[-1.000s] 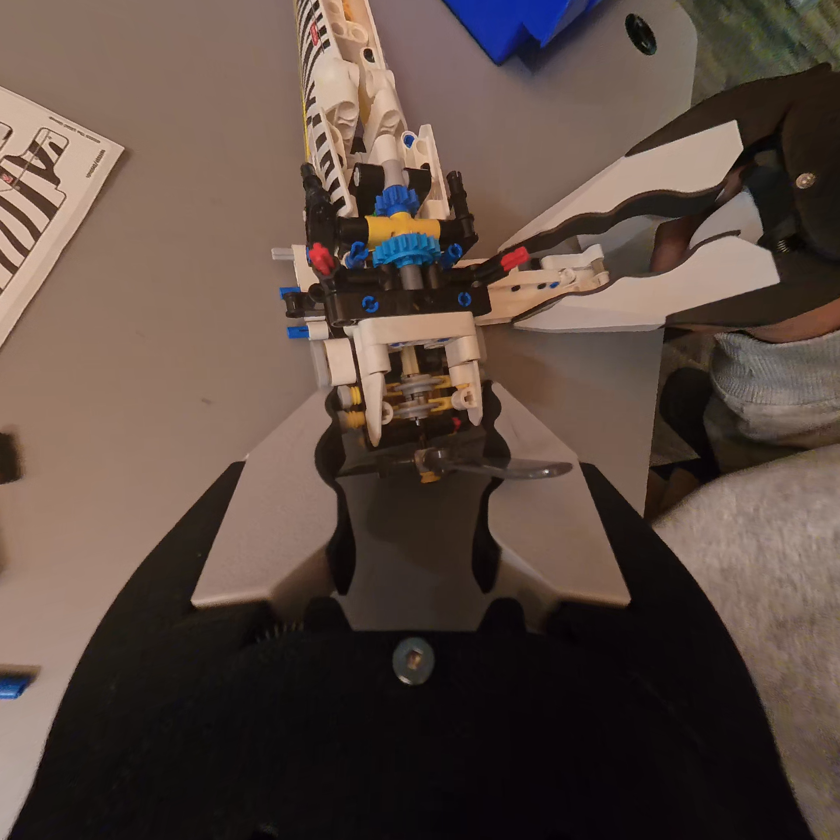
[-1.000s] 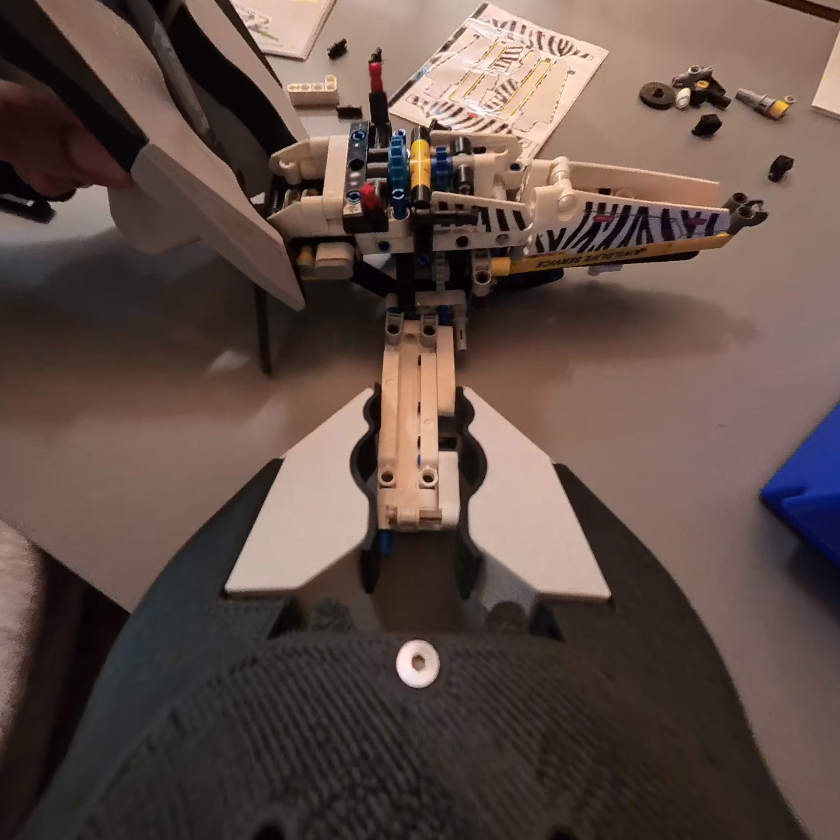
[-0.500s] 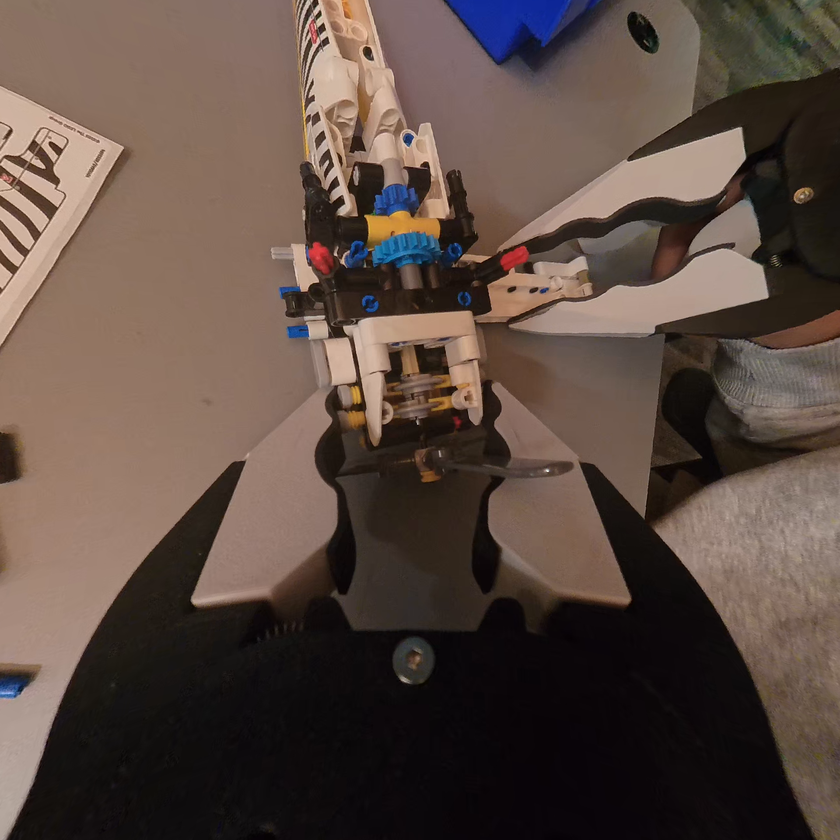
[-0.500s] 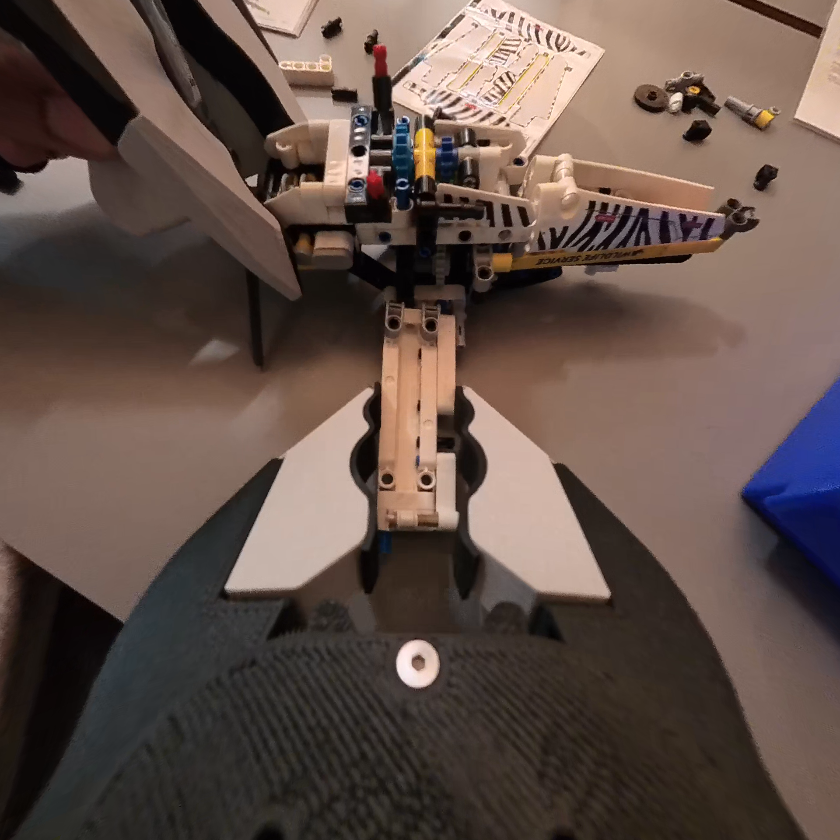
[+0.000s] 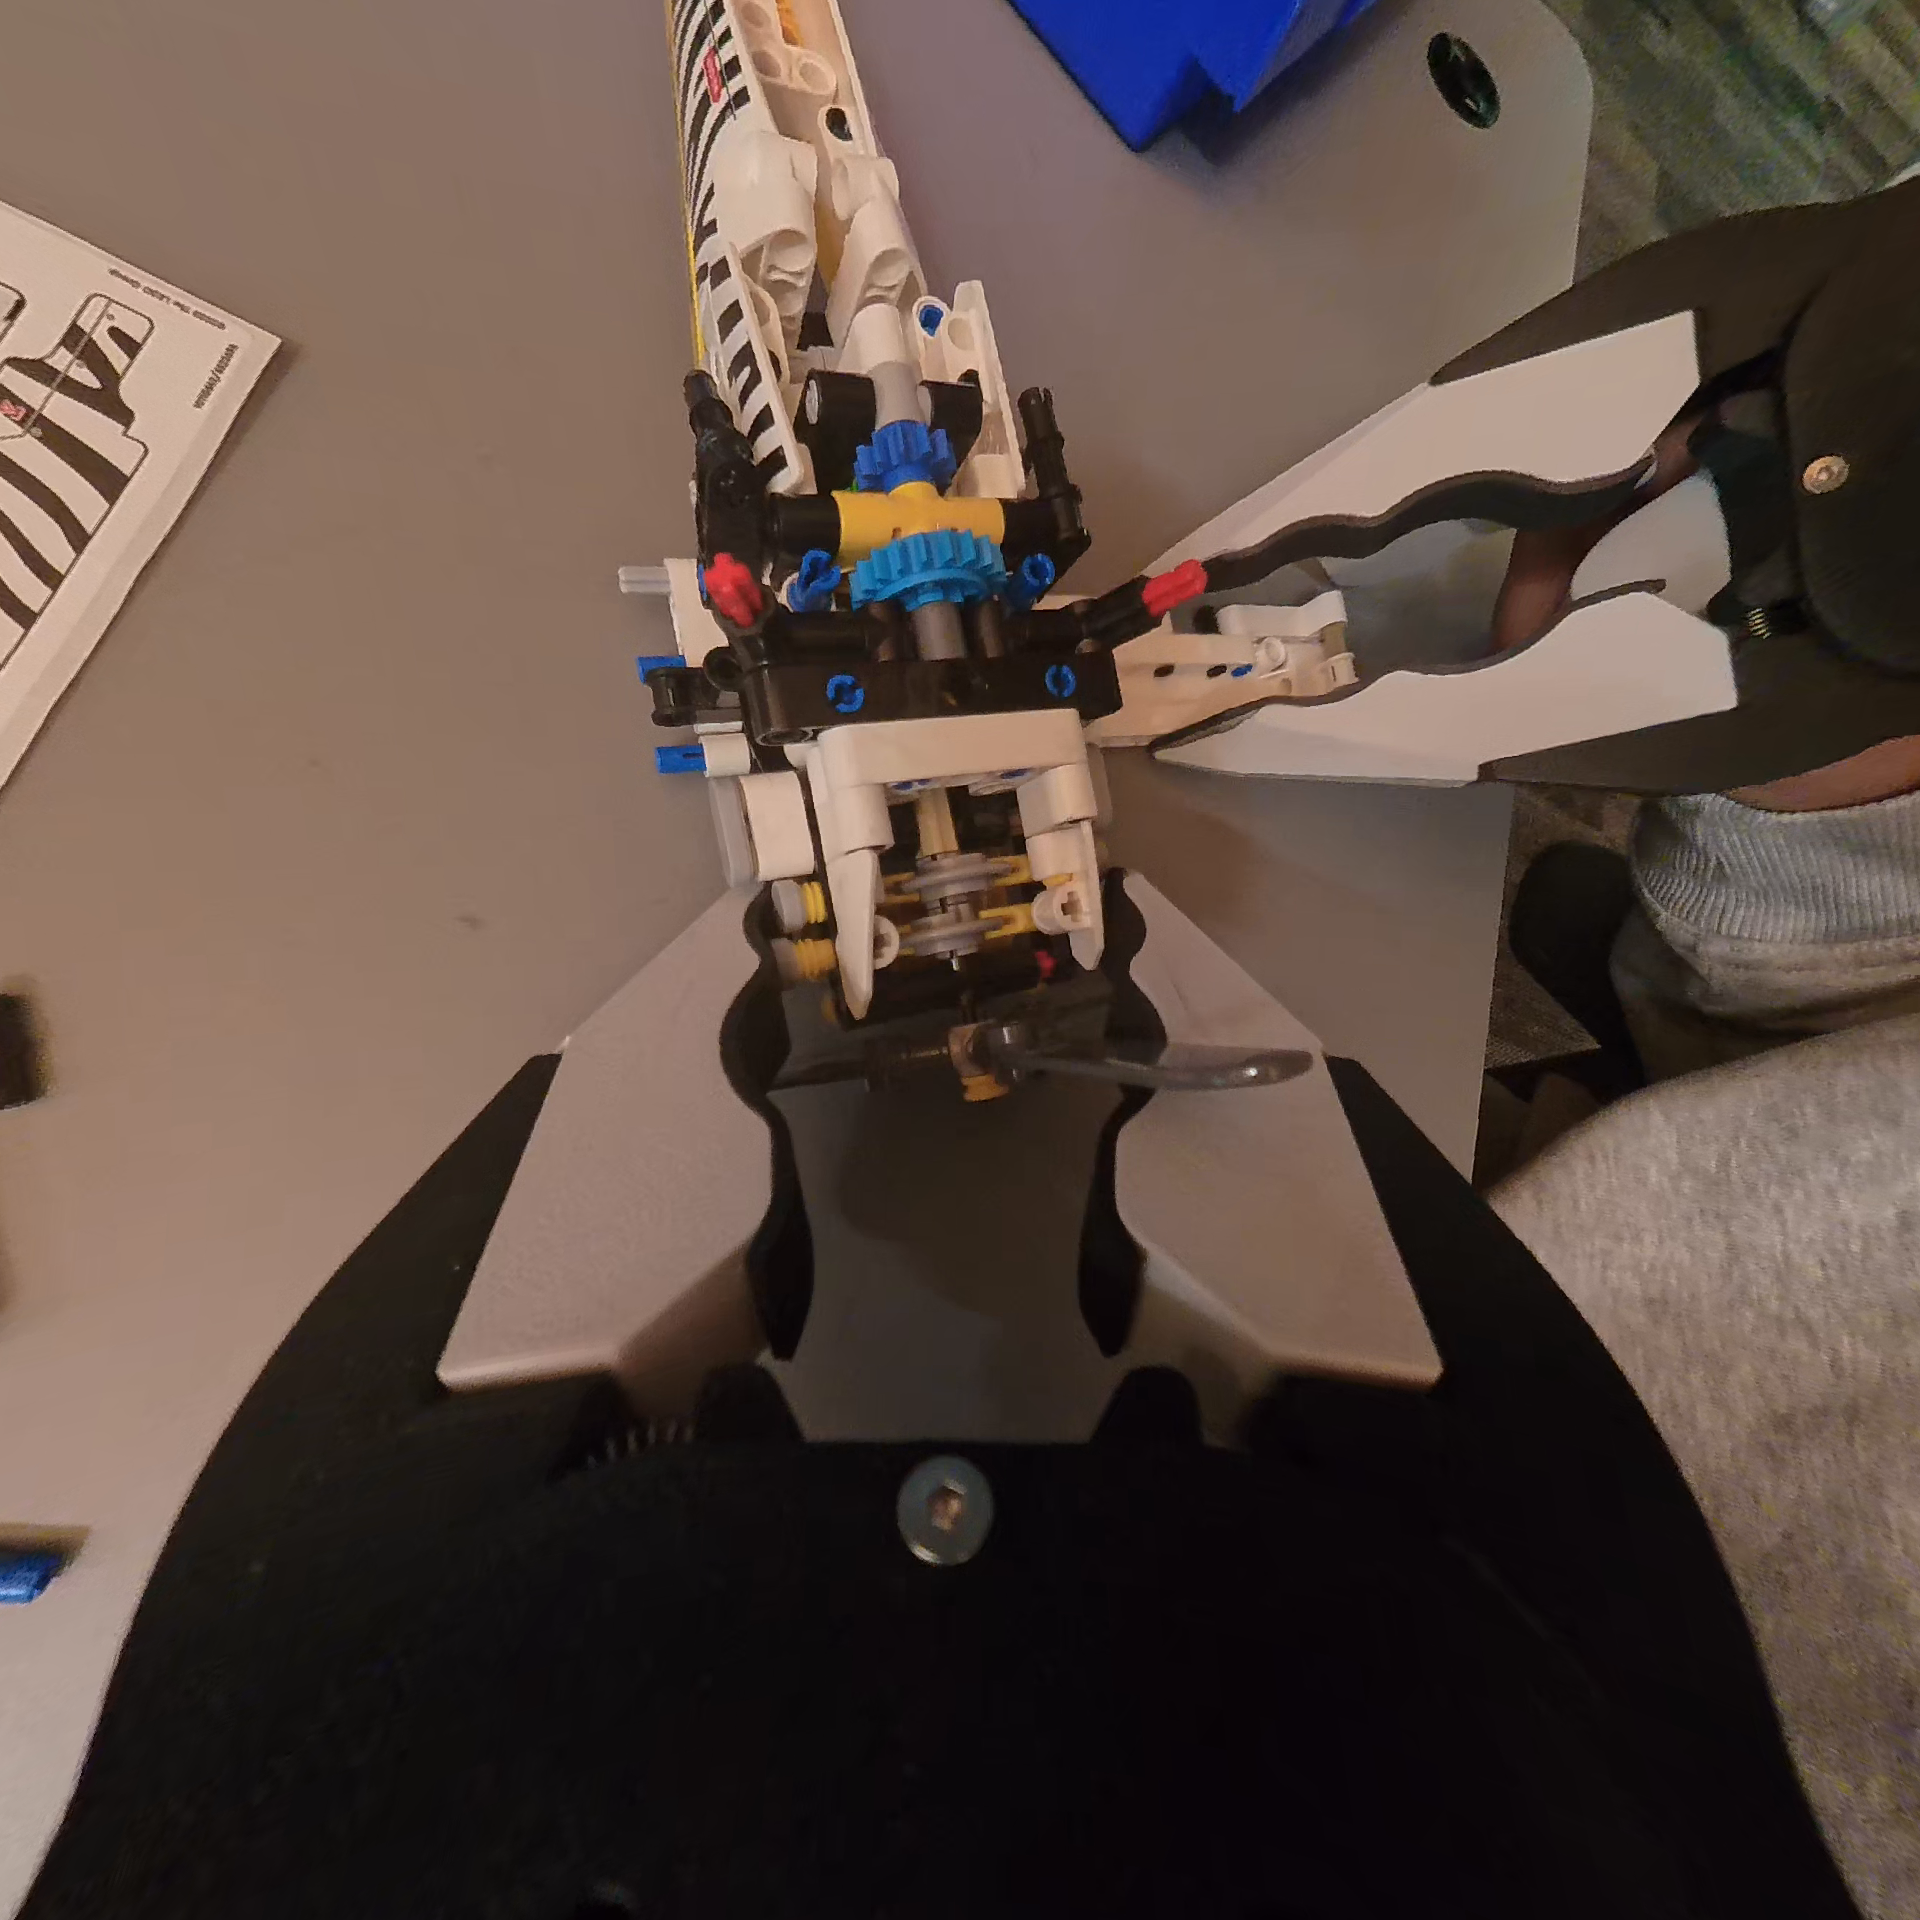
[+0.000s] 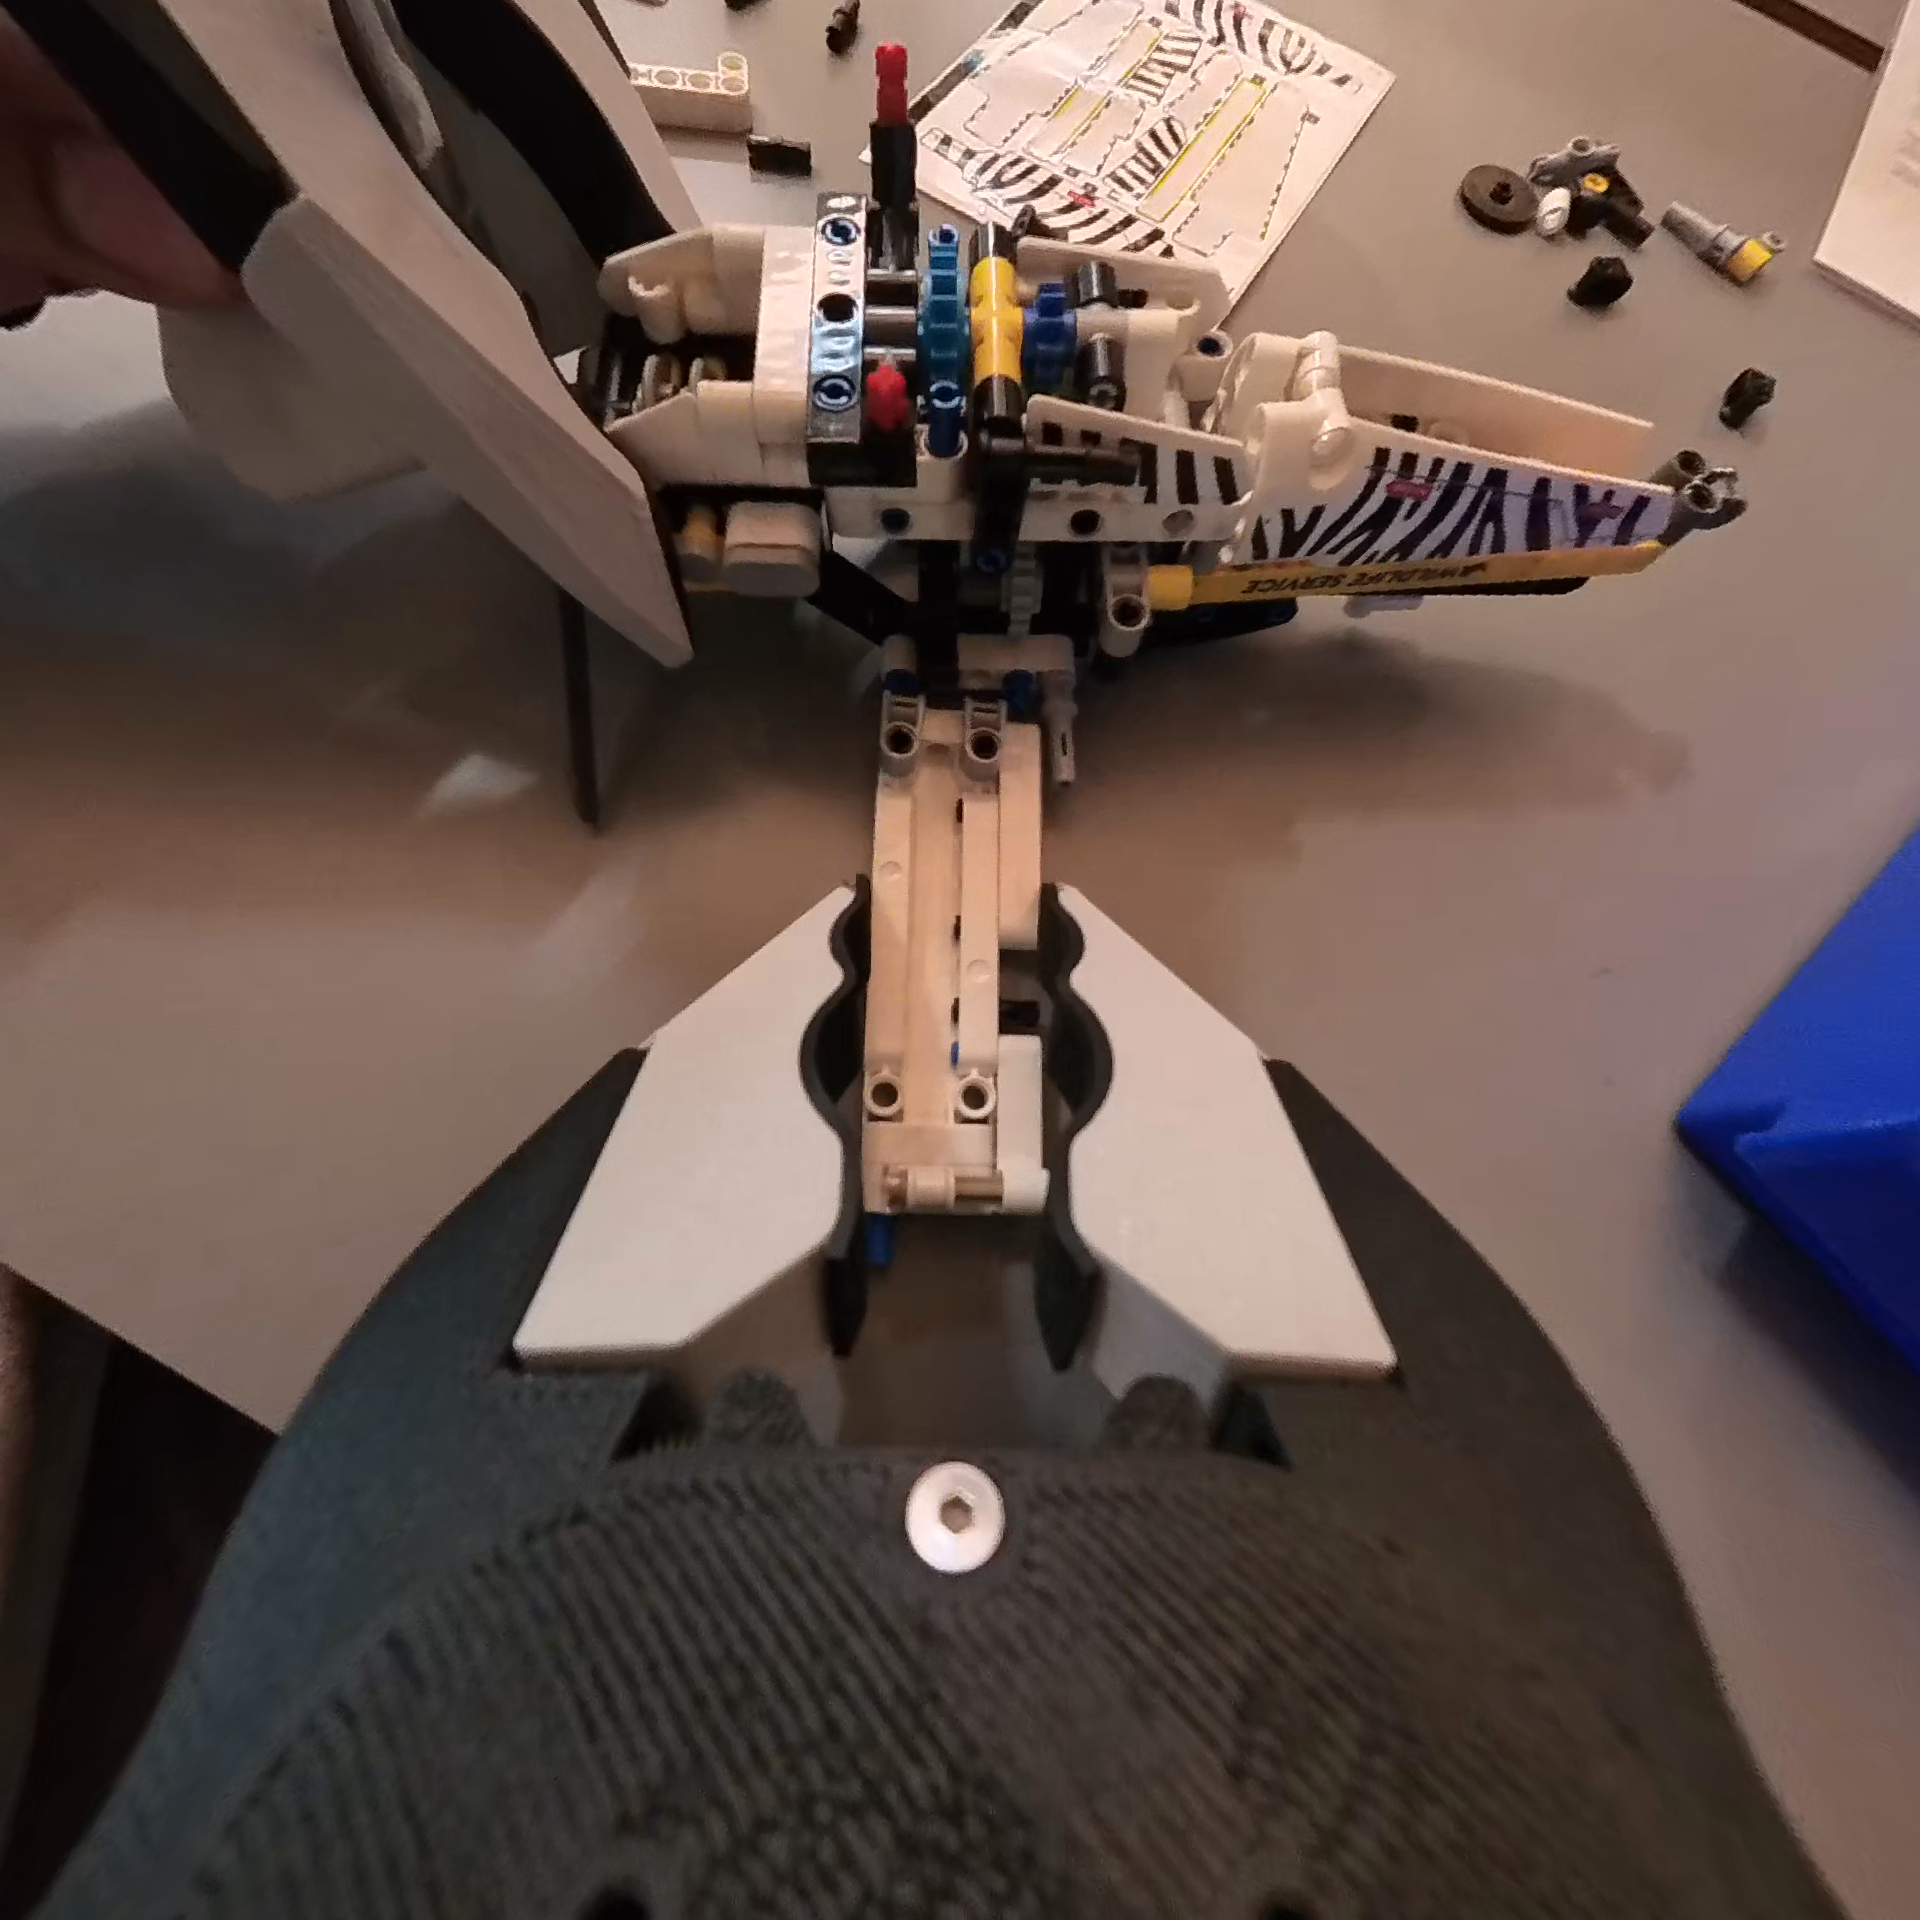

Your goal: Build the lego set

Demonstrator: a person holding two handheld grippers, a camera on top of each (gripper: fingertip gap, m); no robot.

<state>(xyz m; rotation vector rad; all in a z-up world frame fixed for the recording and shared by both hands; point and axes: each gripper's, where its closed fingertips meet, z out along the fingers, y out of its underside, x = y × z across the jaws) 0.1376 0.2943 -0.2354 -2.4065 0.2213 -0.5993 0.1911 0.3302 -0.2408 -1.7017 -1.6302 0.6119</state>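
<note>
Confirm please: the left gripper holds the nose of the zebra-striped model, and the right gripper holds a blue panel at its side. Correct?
Not quite. The panel in the right gripper is white, as the right wrist view shows. The left gripper does hold the model's nose.

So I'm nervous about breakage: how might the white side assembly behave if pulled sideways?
The white side assembly looks stiff, being stacked beams. It meets the model only at one narrow end, so it would probably pop off or pivot. The right tool grips it firmly.
</note>
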